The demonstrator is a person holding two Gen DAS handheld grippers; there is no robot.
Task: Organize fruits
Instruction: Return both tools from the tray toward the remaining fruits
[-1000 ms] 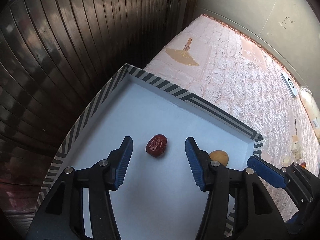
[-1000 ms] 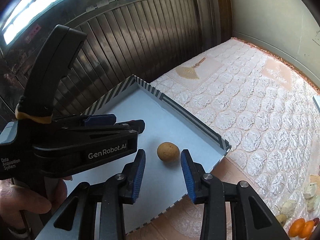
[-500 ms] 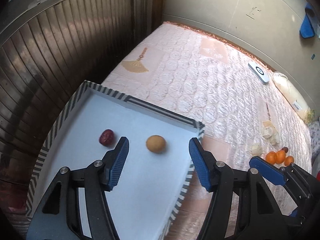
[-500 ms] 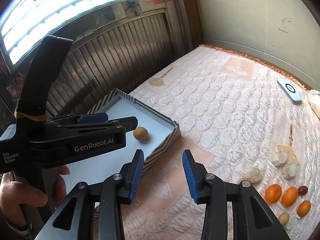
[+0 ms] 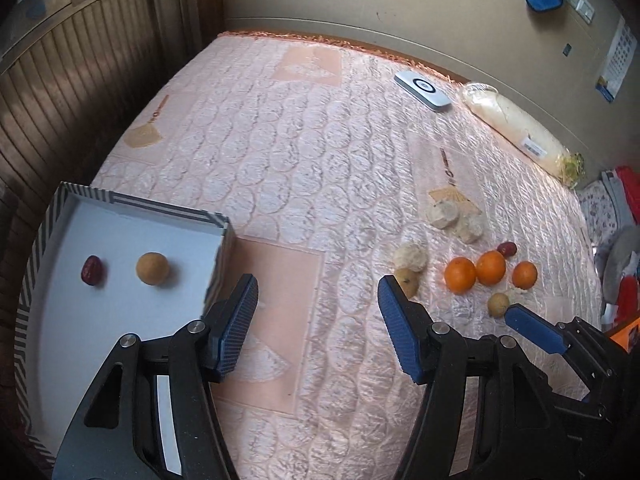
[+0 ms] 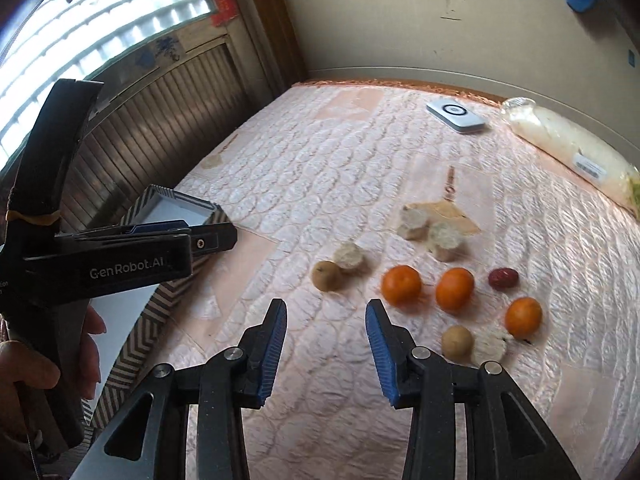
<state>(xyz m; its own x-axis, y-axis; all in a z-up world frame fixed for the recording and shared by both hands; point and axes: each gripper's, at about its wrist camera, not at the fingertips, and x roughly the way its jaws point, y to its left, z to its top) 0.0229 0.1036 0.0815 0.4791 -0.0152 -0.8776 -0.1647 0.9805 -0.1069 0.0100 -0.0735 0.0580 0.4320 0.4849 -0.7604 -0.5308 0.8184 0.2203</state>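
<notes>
Blue-padded left tongs (image 5: 316, 320) and right tongs (image 6: 326, 350) both spread, empty, above quilt (image 5: 304, 168); oranges (image 6: 401, 285) nearby.

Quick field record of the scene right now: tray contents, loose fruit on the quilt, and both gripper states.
tray: red date, tan round fruit
quilt: three oranges, second red date, two tan round fruits, pale rough lumps
left gripper: open, empty, jaws just opened wider
right gripper: open, empty
</notes>
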